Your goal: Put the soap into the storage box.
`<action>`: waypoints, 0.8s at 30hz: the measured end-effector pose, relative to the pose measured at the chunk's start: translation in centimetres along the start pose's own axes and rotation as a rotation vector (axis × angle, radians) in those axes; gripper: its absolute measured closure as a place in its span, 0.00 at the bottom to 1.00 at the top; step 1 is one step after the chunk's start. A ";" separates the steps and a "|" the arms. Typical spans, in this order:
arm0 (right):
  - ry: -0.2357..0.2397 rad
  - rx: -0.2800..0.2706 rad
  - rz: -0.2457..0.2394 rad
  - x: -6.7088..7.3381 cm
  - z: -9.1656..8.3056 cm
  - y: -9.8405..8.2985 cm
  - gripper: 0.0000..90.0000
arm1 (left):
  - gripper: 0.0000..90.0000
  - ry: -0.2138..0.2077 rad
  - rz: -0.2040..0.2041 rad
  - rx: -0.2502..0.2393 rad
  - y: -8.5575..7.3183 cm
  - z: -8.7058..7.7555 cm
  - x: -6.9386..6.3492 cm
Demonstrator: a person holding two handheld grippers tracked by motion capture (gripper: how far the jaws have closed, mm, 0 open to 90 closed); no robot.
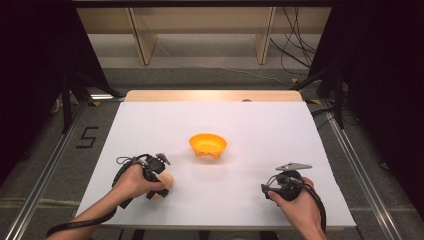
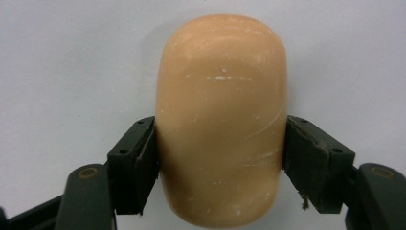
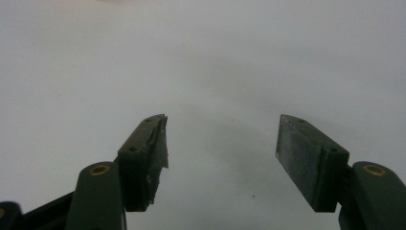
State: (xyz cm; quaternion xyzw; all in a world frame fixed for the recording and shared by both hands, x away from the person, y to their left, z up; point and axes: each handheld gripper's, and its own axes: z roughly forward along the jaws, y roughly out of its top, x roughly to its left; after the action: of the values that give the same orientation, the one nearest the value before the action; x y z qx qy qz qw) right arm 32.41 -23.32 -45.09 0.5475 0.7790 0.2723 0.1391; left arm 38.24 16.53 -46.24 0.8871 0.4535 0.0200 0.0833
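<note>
A smooth peach-coloured oval lump (image 2: 221, 110) lies on the white table (image 1: 260, 125) at the front left. My left gripper (image 2: 220, 143) is shut on it, one black pad pressing each of its long sides. From above, the lump (image 1: 168, 181) peeks out to the right of the left hand, under the left gripper (image 1: 161, 188). An orange bowl (image 1: 208, 144) stands near the table's middle, beyond and to the right of the lump. At the front right, my right gripper (image 1: 270, 191) hovers low over bare table. Its jaws stand open (image 3: 222, 143) with nothing between them.
A wooden strip (image 1: 215, 95) runs along the table's far edge. Metal rails (image 1: 45, 170) flank the table on both sides. Black curtains hang left and right, and cables (image 1: 295, 55) lie on the floor behind near wooden frame legs.
</note>
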 end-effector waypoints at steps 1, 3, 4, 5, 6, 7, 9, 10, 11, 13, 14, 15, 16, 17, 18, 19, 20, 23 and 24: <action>0.009 0.000 0.000 -0.1 0.1 0.0 0.40 | 0.35 0.001 0.006 0.001 0.0 0.0 0.1; 0.002 0.002 0.007 0.0 0.0 0.0 0.40 | 0.35 -0.002 0.000 0.002 0.0 0.0 0.2; 0.005 0.001 0.008 0.0 0.0 0.0 0.40 | 0.35 -0.004 0.016 0.021 0.1 -0.1 0.4; 0.005 0.001 0.008 0.0 0.0 0.0 0.40 | 0.35 -0.004 0.016 0.021 0.1 -0.1 0.4; 0.010 0.002 0.006 -0.1 0.1 0.0 0.40 | 0.35 -0.004 0.018 0.023 0.1 0.0 0.5; 0.007 0.003 0.008 0.0 0.1 0.0 0.40 | 0.35 -0.003 0.023 0.020 0.1 0.0 0.5; 0.013 0.006 0.007 0.0 0.1 0.0 0.40 | 0.35 -0.002 0.037 0.019 0.1 0.0 0.6; 0.013 0.007 0.005 0.0 0.1 0.0 0.40 | 0.35 -0.002 0.037 0.019 0.1 0.0 0.6; 0.013 0.008 0.004 0.0 0.1 0.0 0.40 | 0.34 -0.004 0.054 0.024 0.2 -0.1 0.7; 0.014 0.009 0.005 -0.1 0.1 -0.1 0.40 | 0.33 -0.005 0.060 0.023 0.3 -0.2 0.8; 0.014 0.009 0.005 -0.1 0.1 -0.1 0.40 | 0.33 -0.005 0.060 0.023 0.3 -0.2 0.8; 0.011 0.011 0.004 0.0 0.1 -0.1 0.40 | 0.33 -0.006 0.072 0.025 0.3 -0.2 0.8; 0.011 0.011 0.005 -0.1 0.1 -0.1 0.40 | 0.33 -0.006 0.081 0.022 0.3 0.0 0.8; 0.011 0.012 0.003 -0.1 0.2 -0.1 0.40 | 0.33 0.000 0.090 0.034 0.3 0.0 0.8; 0.012 0.012 0.002 -0.1 0.2 -0.1 0.40 | 0.32 0.005 0.105 0.034 0.2 0.1 0.9; 0.013 0.011 0.003 0.0 0.2 -0.1 0.40 | 0.32 0.006 0.124 0.048 0.3 0.2 1.1; 0.013 0.011 0.003 0.0 0.2 -0.1 0.40 | 0.32 0.006 0.124 0.048 0.3 0.2 1.1; 0.008 0.014 0.005 -0.1 0.2 -0.1 0.40 | 0.35 0.001 0.107 0.050 0.3 0.2 0.9; 0.010 0.017 0.006 -0.1 0.2 -0.1 0.40 | 0.35 0.000 0.097 0.048 0.3 0.3 0.8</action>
State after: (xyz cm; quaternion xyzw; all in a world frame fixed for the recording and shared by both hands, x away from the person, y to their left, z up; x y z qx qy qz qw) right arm 32.46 -23.37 -45.37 0.5497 0.7802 0.2689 0.1298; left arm 38.95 16.98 -46.51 0.9099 0.4102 0.0130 0.0608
